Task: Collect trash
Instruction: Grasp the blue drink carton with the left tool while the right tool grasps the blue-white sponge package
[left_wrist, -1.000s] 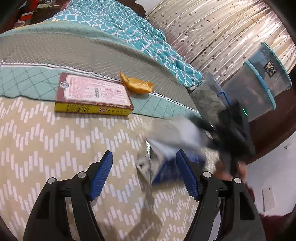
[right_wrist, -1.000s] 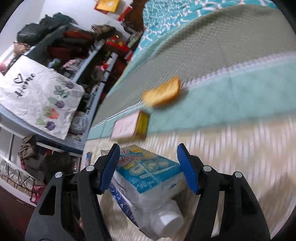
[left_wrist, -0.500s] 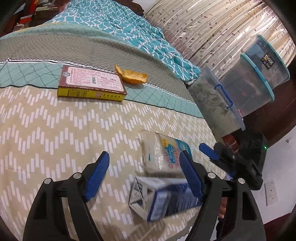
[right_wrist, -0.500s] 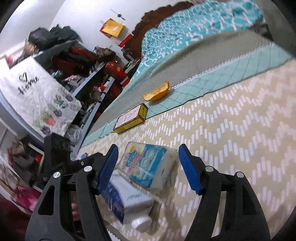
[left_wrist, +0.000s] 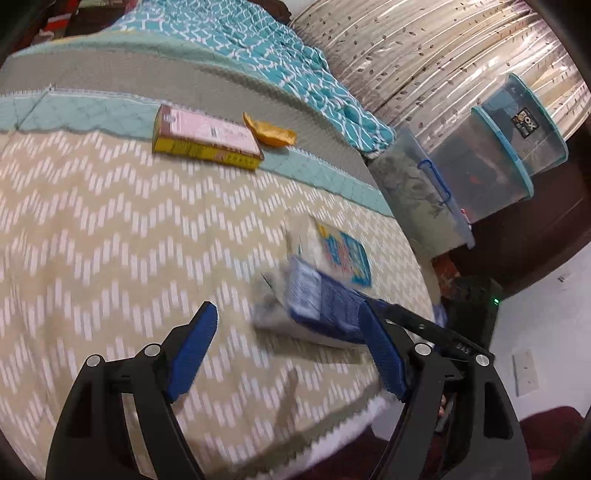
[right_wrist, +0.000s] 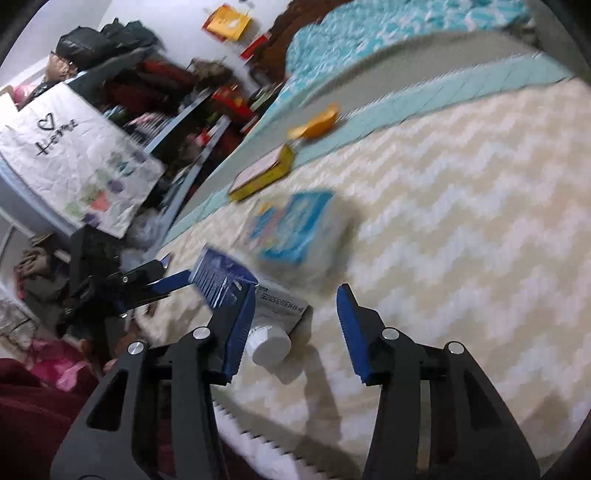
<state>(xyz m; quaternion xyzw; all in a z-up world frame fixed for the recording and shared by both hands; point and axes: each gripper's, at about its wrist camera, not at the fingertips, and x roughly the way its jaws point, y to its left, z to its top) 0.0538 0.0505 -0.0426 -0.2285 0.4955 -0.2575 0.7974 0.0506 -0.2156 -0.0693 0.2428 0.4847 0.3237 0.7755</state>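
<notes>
On the bed (left_wrist: 110, 229), the blue milk carton (left_wrist: 321, 306) has shifted toward the edge beside the tissue pack (left_wrist: 332, 251). The right gripper (right_wrist: 295, 321) is closing, its cap now between the jaws, pads apart. The left gripper (left_wrist: 288, 354) has widened, holding nothing.

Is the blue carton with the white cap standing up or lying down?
Lying down: the blue carton rests lengthwise on the bedspread, its white cap pointing sideways toward the camera.
</notes>
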